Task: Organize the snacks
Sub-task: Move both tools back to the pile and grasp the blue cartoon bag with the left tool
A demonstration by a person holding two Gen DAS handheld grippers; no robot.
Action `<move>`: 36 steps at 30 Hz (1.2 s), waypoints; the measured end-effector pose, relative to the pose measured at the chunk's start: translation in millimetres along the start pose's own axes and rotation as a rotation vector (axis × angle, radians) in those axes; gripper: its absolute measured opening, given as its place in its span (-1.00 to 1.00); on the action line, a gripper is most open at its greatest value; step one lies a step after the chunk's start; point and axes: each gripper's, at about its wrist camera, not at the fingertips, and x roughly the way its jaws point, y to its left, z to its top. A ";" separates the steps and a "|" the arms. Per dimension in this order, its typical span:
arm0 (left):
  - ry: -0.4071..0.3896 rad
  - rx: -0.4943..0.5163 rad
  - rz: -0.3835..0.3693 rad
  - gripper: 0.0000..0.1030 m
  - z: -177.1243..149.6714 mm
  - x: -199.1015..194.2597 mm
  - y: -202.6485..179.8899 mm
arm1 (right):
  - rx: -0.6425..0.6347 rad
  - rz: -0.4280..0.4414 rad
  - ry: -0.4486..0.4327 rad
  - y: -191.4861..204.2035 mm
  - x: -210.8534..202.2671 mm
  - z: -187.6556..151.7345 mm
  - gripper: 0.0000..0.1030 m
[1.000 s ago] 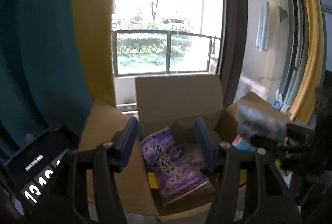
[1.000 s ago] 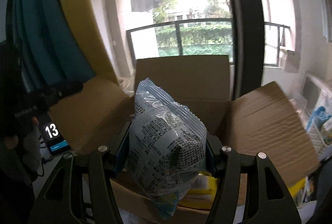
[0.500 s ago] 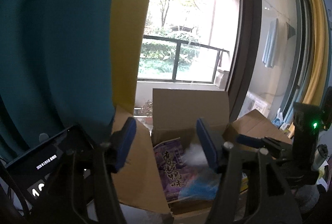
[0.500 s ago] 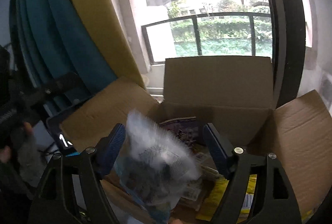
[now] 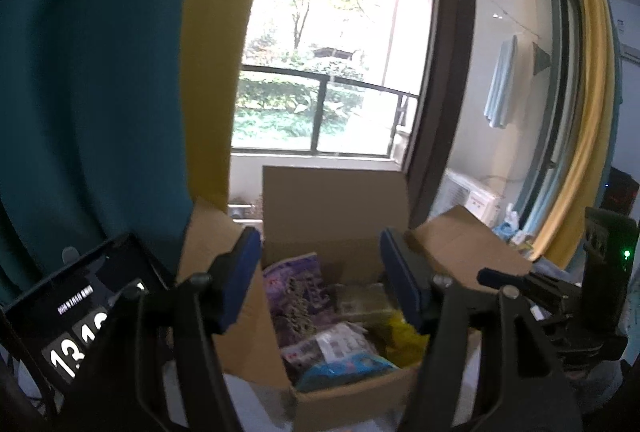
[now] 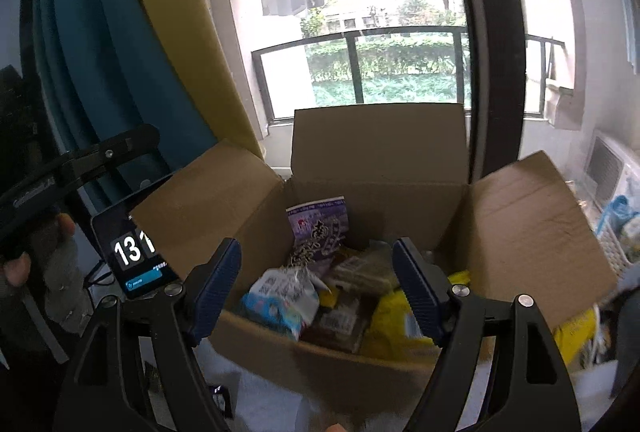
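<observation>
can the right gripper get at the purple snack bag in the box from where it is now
Probably yes. The right gripper is open and empty above the open cardboard box, flaps folded out. The purple snack bag leans against the back wall, its upper part exposed; the white-and-blue packet lies nearer.

Snack packets (image 6: 280, 296) lie in the box (image 6: 380, 152), tablet (image 6: 132, 252) left.

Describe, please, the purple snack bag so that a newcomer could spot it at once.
Find the open cardboard box before the window. The purple snack bag leans at its back, left of centre. It alone is purple with large dark lettering; its neighbours are blue-white, yellow or brown.
</observation>
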 end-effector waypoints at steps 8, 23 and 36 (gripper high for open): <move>0.017 0.017 -0.010 0.40 -16.8 -34.5 -20.9 | -0.008 -0.013 -0.015 10.6 -37.6 -13.7 0.57; 0.086 0.058 -0.051 0.44 -72.9 -90.9 -54.3 | 0.013 -0.010 -0.029 10.7 -101.0 -50.9 0.56; 0.186 0.025 -0.073 0.44 -123.1 -95.6 -63.2 | 0.068 -0.026 0.031 -7.5 -124.3 -101.9 0.57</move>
